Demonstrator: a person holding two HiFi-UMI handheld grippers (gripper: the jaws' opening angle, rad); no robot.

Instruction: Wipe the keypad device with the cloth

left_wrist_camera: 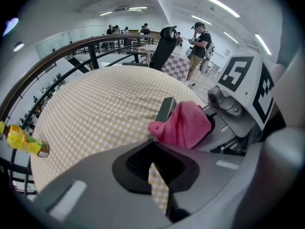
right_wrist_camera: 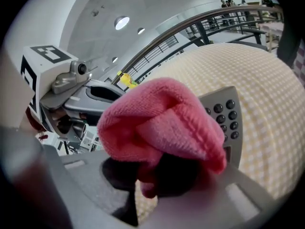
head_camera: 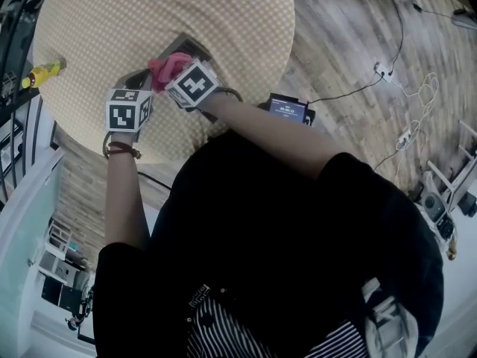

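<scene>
Head view first: where does the keypad device [head_camera: 188,48] lie?

— On the round bench [head_camera: 89,21] with the checked cover, on the side nearer the person. The device is grey. The pink cloth [head_camera: 168,66] lies bunched on its near-left part, at the tip of the right tongs [head_camera: 175,74]. The left tongs [head_camera: 139,83] stand just beside, to the left. A yellow bottle [head_camera: 41,73] sits at the bench's left rim, well apart from the rest. A small lit screen unit [head_camera: 288,109] shows beside the right forearm; what carries it I cannot tell. Cables [head_camera: 387,73] run over the wooden floor [head_camera: 335,36].

Left gripper view: how do the left tongs stand?

— The jaws are nearly together. Only a thin wedge of checked cover shows between them, and nothing is seen held there. The device's near end runs down towards the tips; contact I cannot confirm. The cloth rests against the device's right side, with the right tongs behind it. Beyond the bench are a dark railing [left_wrist_camera: 71,56], an office chair [left_wrist_camera: 164,46] and several standing people [left_wrist_camera: 200,42].

Right gripper view: and the right tongs?

— The jaws are closed on the cloth. It bulges out of them in a thick fold and covers the device's left part. Rows of dark round keys show on the uncovered right part. The left tongs' marker cube is at the left, with the bottle further back.
</scene>
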